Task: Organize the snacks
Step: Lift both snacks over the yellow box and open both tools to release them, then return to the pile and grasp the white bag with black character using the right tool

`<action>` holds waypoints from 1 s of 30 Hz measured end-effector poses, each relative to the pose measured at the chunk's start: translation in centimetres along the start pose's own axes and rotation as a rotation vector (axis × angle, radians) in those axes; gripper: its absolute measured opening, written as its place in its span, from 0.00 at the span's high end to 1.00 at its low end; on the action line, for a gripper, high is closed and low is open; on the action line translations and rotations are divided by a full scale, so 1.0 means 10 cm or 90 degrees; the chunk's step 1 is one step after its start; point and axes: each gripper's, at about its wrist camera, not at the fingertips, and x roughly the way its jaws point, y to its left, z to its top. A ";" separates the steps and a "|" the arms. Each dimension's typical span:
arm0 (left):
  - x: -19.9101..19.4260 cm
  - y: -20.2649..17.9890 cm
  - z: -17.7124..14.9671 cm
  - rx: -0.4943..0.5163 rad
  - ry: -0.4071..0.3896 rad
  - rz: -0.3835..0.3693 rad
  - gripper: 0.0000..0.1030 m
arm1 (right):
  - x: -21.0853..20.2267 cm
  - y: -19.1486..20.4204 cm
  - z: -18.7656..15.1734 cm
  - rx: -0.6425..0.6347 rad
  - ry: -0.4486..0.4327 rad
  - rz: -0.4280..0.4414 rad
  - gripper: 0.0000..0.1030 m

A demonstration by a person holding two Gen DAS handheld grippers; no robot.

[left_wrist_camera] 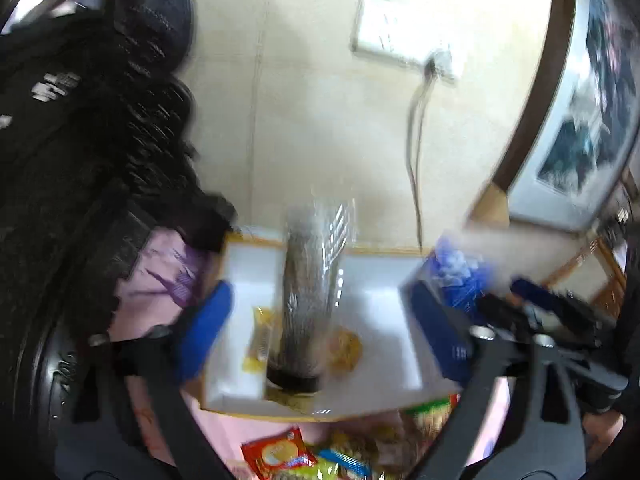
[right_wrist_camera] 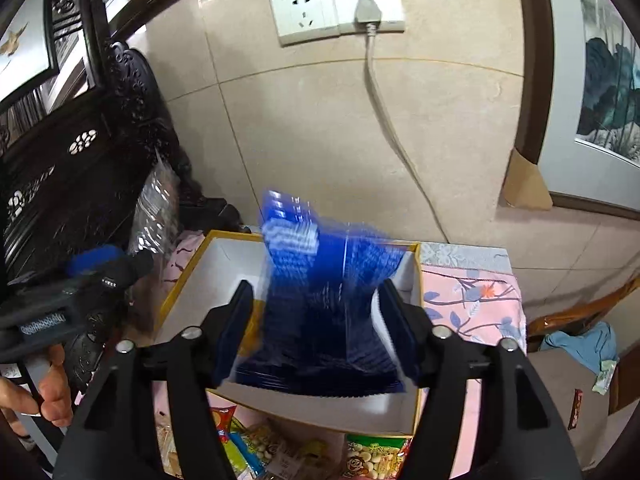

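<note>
The right tool is gripping a blue packet over the box; the left tool is spread wide around a silver packet. Releasing carelessly risks packets tipping out.

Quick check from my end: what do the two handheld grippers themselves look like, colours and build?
Both match: the left gripper and right gripper have black angular linkage arms with silver pivot bolts and flat blue finger pads. A bare hand shows, no sleeve visible.
</note>
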 end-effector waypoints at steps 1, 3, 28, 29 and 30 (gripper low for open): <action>-0.09 0.03 0.00 -0.003 -0.020 -0.007 0.05 | -0.09 -0.01 -0.03 -0.002 -0.014 -0.007 0.26; -0.22 0.08 -0.03 -0.007 -0.037 -0.012 0.03 | -0.23 -0.04 -0.11 -0.012 -0.024 -0.035 0.23; -0.96 0.90 -2.13 -0.101 0.204 0.094 0.03 | -0.52 -0.19 -2.57 0.068 0.247 -0.041 0.06; -0.98 0.90 -2.16 -0.095 0.205 0.097 0.03 | -0.52 -0.21 -2.59 0.074 0.246 -0.043 0.06; -0.99 0.89 -2.18 -0.088 0.205 0.101 0.03 | -0.50 -0.23 -2.60 0.078 0.243 -0.053 0.06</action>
